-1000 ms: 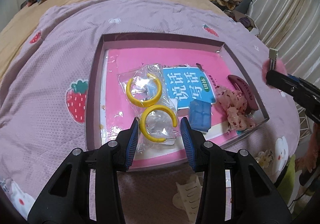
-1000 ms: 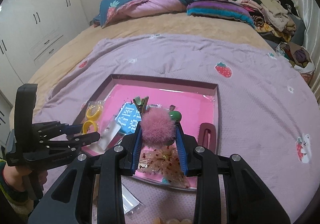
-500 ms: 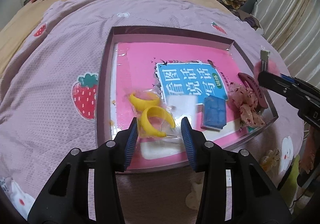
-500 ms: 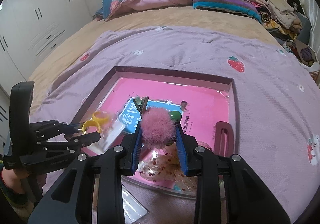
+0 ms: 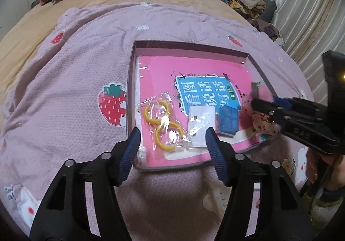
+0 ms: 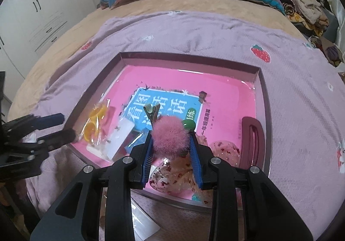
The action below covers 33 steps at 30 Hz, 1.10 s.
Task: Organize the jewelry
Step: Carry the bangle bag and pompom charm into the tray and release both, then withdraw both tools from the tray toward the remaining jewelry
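Left tool [image 5: 172, 139]: jaws wide apart, gripping nothing, hovering over the tray's near edge. Just past its tips, a clear bag of yellow hoop earrings [image 5: 163, 124] lies in the shallow tray [image 5: 187, 43], near-left corner, with a white earring card [image 5: 200, 124] just beside it and a blue square piece [image 5: 228, 120] next over. Right tool [image 6: 171, 150]: clamped on a pink pom-pom hair clip [image 6: 170, 135], held over the tray's near edge. Maroon hair clip [image 6: 252, 139] at the tray's right side. Tray sits on the purple strawberry blanket [image 5: 75, 72] on the bed.
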Each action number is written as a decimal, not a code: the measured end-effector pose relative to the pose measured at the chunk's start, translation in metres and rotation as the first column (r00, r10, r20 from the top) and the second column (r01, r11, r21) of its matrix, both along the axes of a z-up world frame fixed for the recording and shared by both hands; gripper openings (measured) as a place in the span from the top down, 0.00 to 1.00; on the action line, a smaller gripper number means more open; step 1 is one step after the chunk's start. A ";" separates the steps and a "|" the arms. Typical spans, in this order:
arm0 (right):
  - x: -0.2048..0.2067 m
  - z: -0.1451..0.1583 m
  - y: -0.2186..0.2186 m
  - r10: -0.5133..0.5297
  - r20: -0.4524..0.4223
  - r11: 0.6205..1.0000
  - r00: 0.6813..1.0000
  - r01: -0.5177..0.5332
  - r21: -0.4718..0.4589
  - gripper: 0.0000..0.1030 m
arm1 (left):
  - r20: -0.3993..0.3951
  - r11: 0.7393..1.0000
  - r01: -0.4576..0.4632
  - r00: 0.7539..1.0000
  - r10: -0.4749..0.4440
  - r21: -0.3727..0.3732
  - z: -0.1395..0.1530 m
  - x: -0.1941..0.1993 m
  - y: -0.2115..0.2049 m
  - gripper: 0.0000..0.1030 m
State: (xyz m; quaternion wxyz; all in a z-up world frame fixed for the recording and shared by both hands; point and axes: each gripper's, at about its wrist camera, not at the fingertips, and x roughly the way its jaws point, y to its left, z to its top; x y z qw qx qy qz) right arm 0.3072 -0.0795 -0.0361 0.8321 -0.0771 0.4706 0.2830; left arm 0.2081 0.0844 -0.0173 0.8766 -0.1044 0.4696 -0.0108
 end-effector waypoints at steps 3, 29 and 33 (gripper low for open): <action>-0.001 -0.005 0.000 -0.005 -0.012 1.000 1.000 0.005 -0.003 0.70 | 0.003 1.000 -0.001 1.000 0.001 0.004 0.003 -0.003 -0.001 0.40; -0.044 0.068 -0.043 -0.075 0.146 0.994 0.986 0.061 0.094 0.15 | 0.108 0.995 -0.094 0.990 0.091 0.018 0.053 -0.042 0.000 0.09; -0.058 0.084 -0.054 -0.090 0.172 0.990 0.981 0.070 0.122 0.12 | 0.135 0.995 -0.100 0.986 0.097 0.016 0.066 -0.052 -0.003 0.09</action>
